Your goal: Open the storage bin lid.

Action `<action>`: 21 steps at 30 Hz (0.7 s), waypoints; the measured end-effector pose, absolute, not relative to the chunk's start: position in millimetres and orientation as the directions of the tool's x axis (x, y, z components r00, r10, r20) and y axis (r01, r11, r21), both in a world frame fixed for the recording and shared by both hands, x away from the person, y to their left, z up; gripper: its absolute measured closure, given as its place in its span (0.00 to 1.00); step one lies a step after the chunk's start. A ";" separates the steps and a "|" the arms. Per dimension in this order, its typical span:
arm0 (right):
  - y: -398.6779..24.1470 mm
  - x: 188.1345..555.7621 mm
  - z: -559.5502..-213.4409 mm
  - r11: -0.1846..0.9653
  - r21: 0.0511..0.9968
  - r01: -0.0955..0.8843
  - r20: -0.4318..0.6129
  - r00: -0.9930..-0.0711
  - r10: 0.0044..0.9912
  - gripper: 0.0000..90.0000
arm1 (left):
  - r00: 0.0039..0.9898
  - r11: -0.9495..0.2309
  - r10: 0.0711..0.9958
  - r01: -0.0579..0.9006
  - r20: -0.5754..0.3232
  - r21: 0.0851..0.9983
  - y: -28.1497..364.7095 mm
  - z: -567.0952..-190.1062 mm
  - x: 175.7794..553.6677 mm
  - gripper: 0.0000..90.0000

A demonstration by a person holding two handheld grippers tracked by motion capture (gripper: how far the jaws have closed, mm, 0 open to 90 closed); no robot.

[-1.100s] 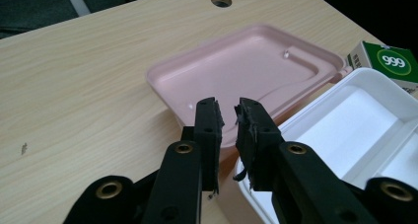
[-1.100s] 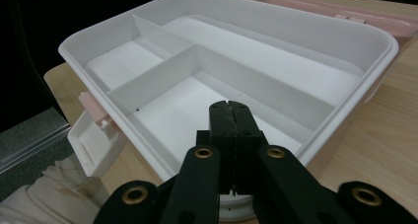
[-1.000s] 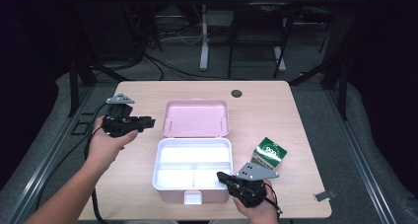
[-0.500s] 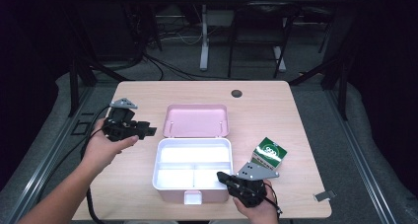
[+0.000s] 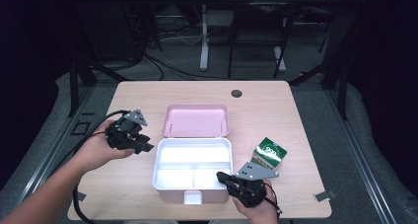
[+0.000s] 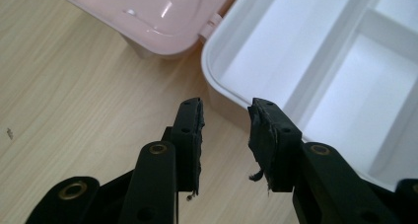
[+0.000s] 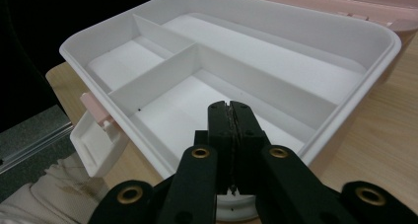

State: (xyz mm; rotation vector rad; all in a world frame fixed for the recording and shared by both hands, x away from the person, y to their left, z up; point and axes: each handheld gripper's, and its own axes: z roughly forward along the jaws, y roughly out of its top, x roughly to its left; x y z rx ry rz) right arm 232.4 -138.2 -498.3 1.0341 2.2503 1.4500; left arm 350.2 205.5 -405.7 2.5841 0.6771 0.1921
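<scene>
Two hand-held grippers are noted: left hand-held gripper [image 5: 143, 144], jaws parted, just left of the box [image 5: 193, 168]; right hand-held gripper [image 5: 228, 180] clenched empty at its near-right corner.

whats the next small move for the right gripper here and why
Probably open the right gripper and swing it toward the green box beside it. Its jaws are shut on nothing at the edge of the white tray, whose compartments are empty, and the box is the only loose item on the table.
</scene>
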 end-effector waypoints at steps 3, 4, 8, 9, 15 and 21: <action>-138.1 232.7 -498.5 0.239 0.876 0.419 0.152 -0.709 0.689 0.99 | 0.896 -0.817 0.444 0.391 0.029 0.424 202.6 -404.4 348.5 0.75; -138.0 232.7 -498.4 0.239 0.876 0.419 0.151 -0.710 0.688 0.99 | 0.902 -0.828 0.430 0.381 0.028 0.411 201.5 -404.0 348.2 0.75; -137.9 232.6 -498.2 0.240 0.875 0.421 0.152 -0.709 0.689 0.98 | 0.918 -0.869 0.391 0.346 0.062 0.354 197.3 -402.9 348.6 0.77; -137.9 232.7 -498.2 0.240 0.875 0.421 0.152 -0.710 0.688 0.98 | 0.921 -0.878 0.383 0.338 0.074 0.339 196.0 -402.7 348.8 0.77; -137.5 232.6 -497.5 0.241 0.876 0.419 0.152 -0.713 0.685 0.97 | 0.946 -0.927 0.304 0.267 0.112 0.261 185.5 -400.6 348.2 0.77; -137.7 232.6 -495.6 0.243 0.876 0.417 0.150 -0.714 0.684 0.97 | 0.964 -0.955 0.238 0.209 0.123 0.210 170.8 -397.5 347.6 0.78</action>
